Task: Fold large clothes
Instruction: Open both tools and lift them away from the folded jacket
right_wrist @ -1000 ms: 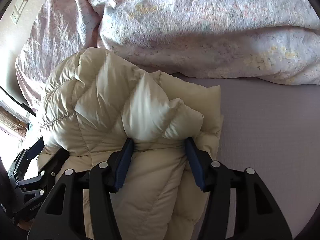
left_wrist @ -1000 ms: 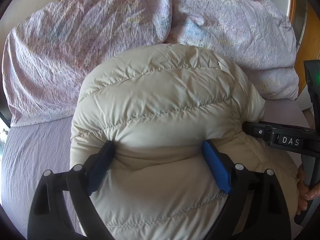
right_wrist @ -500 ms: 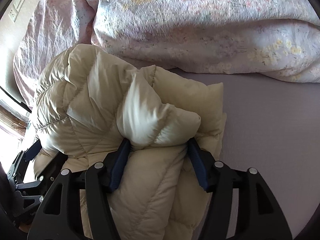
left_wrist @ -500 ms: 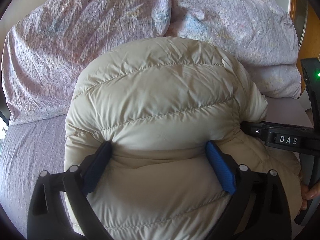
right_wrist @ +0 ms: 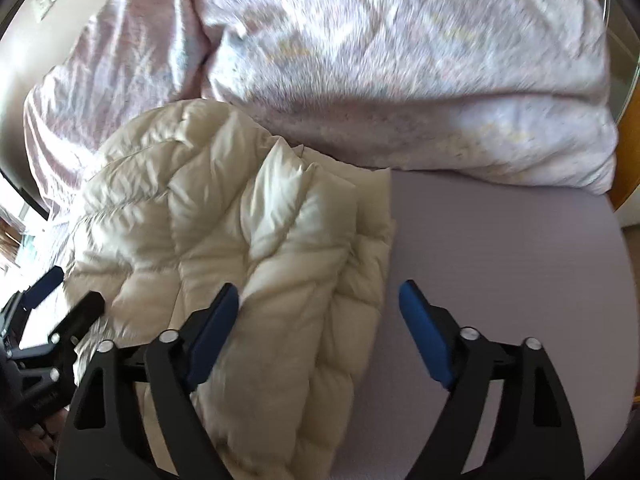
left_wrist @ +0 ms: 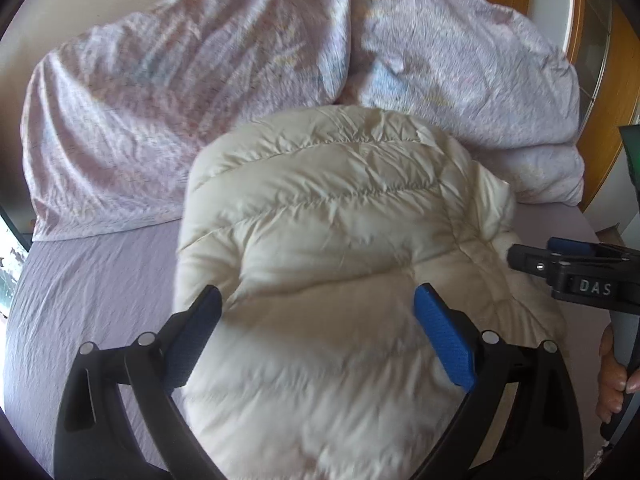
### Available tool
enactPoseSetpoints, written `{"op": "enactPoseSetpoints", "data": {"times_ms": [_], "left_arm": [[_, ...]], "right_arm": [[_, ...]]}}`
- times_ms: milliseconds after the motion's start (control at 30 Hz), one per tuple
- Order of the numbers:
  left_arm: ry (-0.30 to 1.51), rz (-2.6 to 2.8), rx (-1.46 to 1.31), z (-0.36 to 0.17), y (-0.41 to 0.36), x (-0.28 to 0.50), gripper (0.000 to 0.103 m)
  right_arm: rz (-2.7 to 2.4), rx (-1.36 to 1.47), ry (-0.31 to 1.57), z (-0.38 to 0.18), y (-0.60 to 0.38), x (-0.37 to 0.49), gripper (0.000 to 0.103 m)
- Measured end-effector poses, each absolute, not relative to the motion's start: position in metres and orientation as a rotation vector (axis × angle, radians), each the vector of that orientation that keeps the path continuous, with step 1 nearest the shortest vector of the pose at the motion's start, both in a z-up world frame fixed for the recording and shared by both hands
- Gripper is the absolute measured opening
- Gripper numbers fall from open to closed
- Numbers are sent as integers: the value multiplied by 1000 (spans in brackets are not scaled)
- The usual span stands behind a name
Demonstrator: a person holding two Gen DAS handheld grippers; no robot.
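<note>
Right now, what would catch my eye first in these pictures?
A puffy cream down jacket lies bundled in the middle of a lilac bed sheet. Behind it sits a rumpled floral duvet. The left gripper straddles the jacket, jaws wide; the right gripper is opening beside it.

The left black claw with blue ribbed pads (left_wrist: 316, 312) is pointing steeply down and away, its jaws spread wide and still opening a little, the cream padded jacket (left_wrist: 332, 216) bulging up between them while the pads are standing clear of it. Its near-side pad (left_wrist: 444, 344) is showing its full textured face. The right black claw with blue pads (right_wrist: 318, 308) is tilting down more steeply, its jaws opening quickly; the left pad is lying just beside the jacket's edge and the right pad is hanging apart from it. At the right edge of the left view, a bare hand (left_wrist: 614, 376) is wrapping around the right claw's handle.
</note>
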State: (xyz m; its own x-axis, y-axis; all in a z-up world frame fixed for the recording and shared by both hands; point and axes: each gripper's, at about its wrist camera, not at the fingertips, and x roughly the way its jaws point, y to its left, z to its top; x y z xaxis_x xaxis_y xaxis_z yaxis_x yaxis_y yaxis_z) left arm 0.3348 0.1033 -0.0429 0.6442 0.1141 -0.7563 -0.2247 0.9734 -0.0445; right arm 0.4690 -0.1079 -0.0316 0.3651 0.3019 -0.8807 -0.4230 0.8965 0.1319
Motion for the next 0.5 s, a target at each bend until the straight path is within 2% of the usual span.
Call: {"op": "enactPoseSetpoints", "data": {"times_ms": [100,267,500], "left_arm": [[835,202,-150,-29,104,311,97],[821,205,-166,-15,105,276,97],[824,200,-181,-7,101,223,98]], "right_arm": [[459,-146,1071,-16,-115,452,96],[471,-138,1052,3,-136,411,98],[489,-136,1087,1,-155,360,98]]}}
